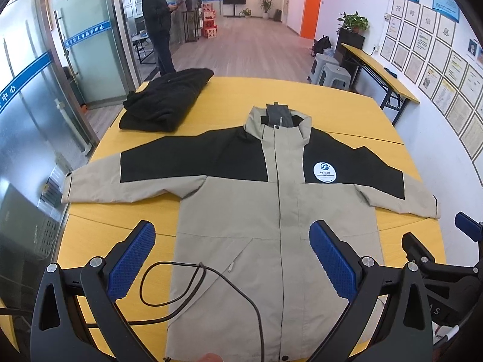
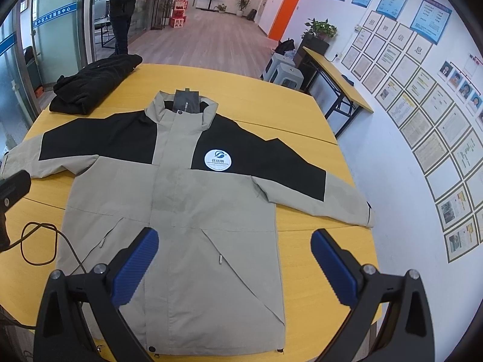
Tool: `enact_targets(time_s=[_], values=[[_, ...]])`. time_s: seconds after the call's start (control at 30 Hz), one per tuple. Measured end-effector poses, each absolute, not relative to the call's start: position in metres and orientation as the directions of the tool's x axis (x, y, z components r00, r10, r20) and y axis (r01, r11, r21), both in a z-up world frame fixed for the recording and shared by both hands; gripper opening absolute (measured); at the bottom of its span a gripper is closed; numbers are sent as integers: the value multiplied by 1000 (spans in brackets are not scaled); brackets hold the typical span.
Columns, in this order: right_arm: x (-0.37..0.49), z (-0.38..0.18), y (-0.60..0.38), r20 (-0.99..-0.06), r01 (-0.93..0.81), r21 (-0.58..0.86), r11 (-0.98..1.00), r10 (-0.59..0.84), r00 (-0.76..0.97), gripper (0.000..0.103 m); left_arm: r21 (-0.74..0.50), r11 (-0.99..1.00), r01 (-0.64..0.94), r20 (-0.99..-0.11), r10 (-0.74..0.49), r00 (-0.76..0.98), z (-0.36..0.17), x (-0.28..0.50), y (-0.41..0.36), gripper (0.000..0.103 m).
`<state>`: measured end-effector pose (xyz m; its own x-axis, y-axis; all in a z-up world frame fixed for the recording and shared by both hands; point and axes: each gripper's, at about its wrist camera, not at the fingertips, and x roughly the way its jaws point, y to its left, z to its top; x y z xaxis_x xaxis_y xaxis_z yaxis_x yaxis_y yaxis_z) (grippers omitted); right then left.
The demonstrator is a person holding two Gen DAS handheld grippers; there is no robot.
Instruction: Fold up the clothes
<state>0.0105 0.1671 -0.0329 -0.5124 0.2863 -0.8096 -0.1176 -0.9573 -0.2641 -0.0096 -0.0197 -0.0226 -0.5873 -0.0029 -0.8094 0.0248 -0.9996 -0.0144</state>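
A beige and black hooded jacket (image 1: 241, 205) lies flat, front up, on the yellow table (image 1: 347, 114), sleeves spread to both sides, a round white logo on its chest. It also shows in the right wrist view (image 2: 187, 199). My left gripper (image 1: 232, 259) is open and empty, held above the jacket's lower left part. My right gripper (image 2: 235, 265) is open and empty above the jacket's lower right part; it shows at the right edge of the left wrist view (image 1: 437, 250). A folded black garment (image 1: 166, 99) lies at the table's far left corner (image 2: 93, 81).
A black cable (image 1: 193, 283) loops over the jacket's hem and the table (image 2: 39, 241). A man (image 1: 158, 21) stands beyond the table by glass doors. Plastic stools (image 1: 329, 69) and a narrow side table (image 1: 380, 72) stand at the right wall.
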Motion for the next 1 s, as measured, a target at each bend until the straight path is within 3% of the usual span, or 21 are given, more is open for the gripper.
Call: enact_targets(time_s=[0.4,0.53,0.7,0.87,1.0], values=[[-23,-42,180,-842,-50,-158,-986,161,-515,103,24,-994,104,-832,-78,-549,-33,-31,-11,103],[-29,-45,186,-840,-55,-177,-983,180,-511,103,35,-992,120,-841,-94,-533,-39,-36,-2,103],[-29,-45,196,-846,-64,-188,-980,195,-496,103,49,-995,89,-841,-89,-533,-43,-37,12,103],[-26,-44,199,-846,-81,-196,-977,210,-490,103,-41,-997,72,-861,-1,-508,-50,-40,15,103],[-22,-40,198,-842,-94,-206,-974,226,-490,103,-35,-998,60,-848,-2,-530,-44,-39,15,103]])
